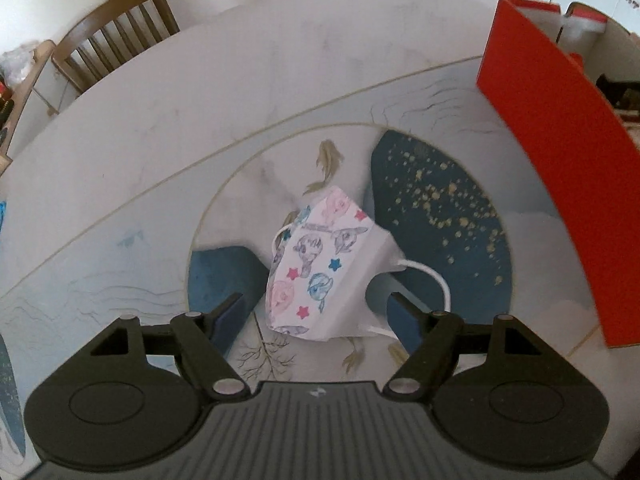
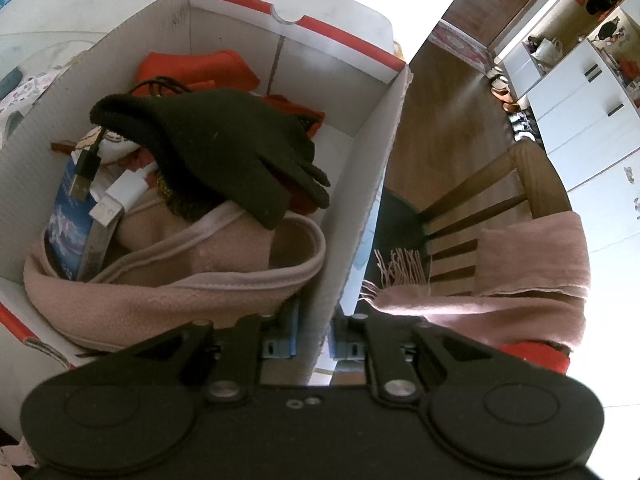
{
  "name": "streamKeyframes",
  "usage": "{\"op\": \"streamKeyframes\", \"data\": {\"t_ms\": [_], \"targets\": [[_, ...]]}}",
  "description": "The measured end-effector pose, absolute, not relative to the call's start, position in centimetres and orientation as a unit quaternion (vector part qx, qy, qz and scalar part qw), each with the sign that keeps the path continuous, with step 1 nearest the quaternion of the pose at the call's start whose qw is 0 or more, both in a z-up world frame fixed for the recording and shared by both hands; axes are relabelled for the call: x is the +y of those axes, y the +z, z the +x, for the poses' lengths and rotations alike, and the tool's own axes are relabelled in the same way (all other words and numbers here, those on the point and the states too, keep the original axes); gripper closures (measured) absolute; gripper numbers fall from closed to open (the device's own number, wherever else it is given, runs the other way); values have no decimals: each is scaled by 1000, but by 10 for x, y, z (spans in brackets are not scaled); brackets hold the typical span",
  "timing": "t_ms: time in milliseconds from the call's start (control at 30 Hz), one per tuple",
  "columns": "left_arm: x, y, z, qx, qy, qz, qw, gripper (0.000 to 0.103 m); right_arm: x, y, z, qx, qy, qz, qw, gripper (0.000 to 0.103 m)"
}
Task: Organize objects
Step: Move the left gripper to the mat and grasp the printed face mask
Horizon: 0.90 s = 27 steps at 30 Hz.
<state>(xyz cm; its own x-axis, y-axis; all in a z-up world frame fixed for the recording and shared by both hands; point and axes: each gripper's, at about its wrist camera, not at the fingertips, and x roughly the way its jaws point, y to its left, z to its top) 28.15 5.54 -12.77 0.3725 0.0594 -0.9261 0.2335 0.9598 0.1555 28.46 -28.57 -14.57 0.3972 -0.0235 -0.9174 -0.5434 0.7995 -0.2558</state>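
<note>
- Left claw spread wide and aimed steeply down, nothing gripped; pads not pressing on anything.
- Straight ahead of it, between and just beyond the two fingers: a face mask, white with printed stars and cartoon animals, lying flat on the patterned surface, one white ear loop trailing out toward the right finger.
- Wide spread judged as fitting the mask's breadth, so that both pads can come down either side of it.
- Up and to the right of the left claw: the red outer wall of a box, near but not touching the mask; likely the place meant for it.
- Right claw nearly together, clamped on the box wall, one blue pad inside and one outside; judged as steadying the box while the other claw fetches.
- Inside the box, ahead and left of the right claw: a dark glove on top, pink fleece below, cables with plugs, red cloth at the back.
- Mask not yet in the box.
</note>
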Motion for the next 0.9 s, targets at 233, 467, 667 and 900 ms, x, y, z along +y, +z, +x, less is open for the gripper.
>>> {"op": "streamKeyframes", "data": {"t_ms": [233,467,667,900], "targets": [[58,-139,286,562,-61,117,816,28,-286,-146,284,524,164,-272,791,90],[52,-144,287,557,-68,121,819,55,-287,-146,284,524,164,-272,790,90],[47,-148,289,565,-78,124,812,72,-286,-145,284,524,164,-273,790,90],[46,-151,292,574,-67,125,806,93,-285,-146,284,524,164,-275,789,90]]}}
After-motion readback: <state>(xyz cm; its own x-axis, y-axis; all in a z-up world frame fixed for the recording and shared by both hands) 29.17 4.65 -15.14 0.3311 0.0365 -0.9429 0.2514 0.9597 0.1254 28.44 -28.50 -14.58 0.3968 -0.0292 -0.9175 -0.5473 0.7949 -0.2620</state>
